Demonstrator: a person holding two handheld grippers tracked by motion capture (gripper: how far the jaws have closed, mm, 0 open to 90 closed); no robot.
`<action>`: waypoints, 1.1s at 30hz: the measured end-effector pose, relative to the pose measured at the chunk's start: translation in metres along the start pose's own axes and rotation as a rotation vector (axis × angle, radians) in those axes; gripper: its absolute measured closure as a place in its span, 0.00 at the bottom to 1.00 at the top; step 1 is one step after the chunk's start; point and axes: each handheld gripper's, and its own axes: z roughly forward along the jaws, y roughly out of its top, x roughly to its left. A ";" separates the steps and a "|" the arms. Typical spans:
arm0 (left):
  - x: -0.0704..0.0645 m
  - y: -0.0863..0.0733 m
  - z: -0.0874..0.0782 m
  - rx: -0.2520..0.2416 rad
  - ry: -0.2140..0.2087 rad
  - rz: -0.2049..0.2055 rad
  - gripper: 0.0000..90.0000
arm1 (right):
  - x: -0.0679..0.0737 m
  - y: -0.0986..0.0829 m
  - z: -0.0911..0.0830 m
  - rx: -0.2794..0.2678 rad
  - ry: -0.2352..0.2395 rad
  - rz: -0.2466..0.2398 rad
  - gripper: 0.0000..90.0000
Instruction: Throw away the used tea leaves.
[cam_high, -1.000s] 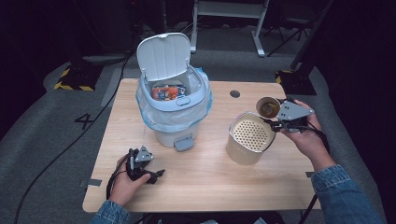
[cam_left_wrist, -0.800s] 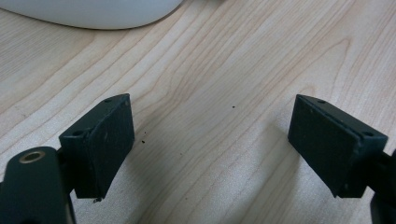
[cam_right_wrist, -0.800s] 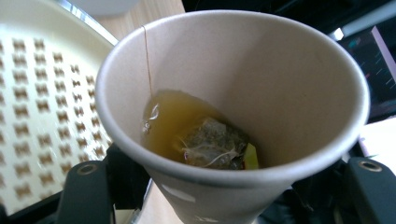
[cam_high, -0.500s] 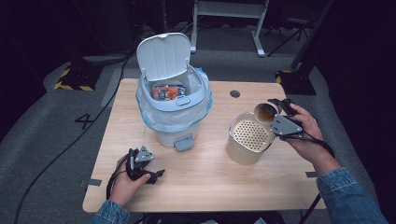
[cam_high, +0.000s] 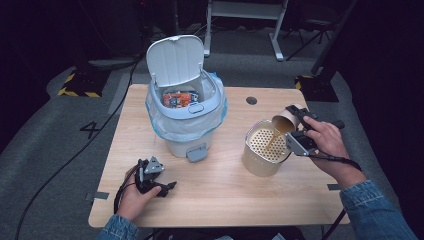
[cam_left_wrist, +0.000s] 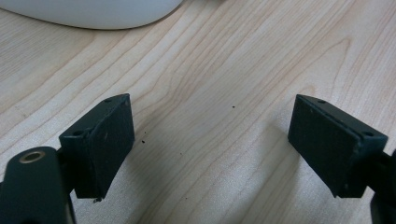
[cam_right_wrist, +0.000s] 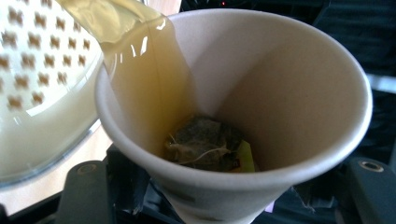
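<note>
My right gripper (cam_high: 296, 131) is shut on a paper cup (cam_high: 284, 120), tipped sideways over a tan perforated strainer container (cam_high: 262, 150) at the table's right. Amber tea (cam_high: 272, 139) streams from the cup into the strainer. In the right gripper view the cup (cam_right_wrist: 261, 116) is seen from its mouth, with a wet tea bag (cam_right_wrist: 205, 144) lying inside and the liquid (cam_right_wrist: 140, 60) running over the rim onto the strainer (cam_right_wrist: 42, 70). My left gripper (cam_high: 162, 186) rests open on the wooden table near the front left; between its pads (cam_left_wrist: 107, 135) lies bare wood.
A white pedal bin (cam_high: 186, 117) with its lid up and a plastic liner stands at the table's middle back, holding an orange wrapper (cam_high: 179, 98). A dark round hole (cam_high: 251, 100) sits in the tabletop (cam_high: 220, 190) behind the strainer. Chair legs and cables lie on the floor beyond.
The right gripper has tilted the cup from upright to sideways over the strainer, and tea now pours out. The left gripper has stayed where it was.
</note>
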 end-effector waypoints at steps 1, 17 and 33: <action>0.000 0.000 0.000 0.000 0.000 -0.001 0.16 | 0.001 0.001 -0.001 0.010 -0.007 -0.016 0.36; 0.000 0.000 0.000 0.000 0.000 -0.001 0.16 | 0.010 0.021 -0.008 0.165 -0.181 -0.490 0.36; 0.000 0.000 0.000 0.000 0.000 -0.001 0.16 | 0.009 0.031 -0.013 0.249 -0.285 -0.675 0.37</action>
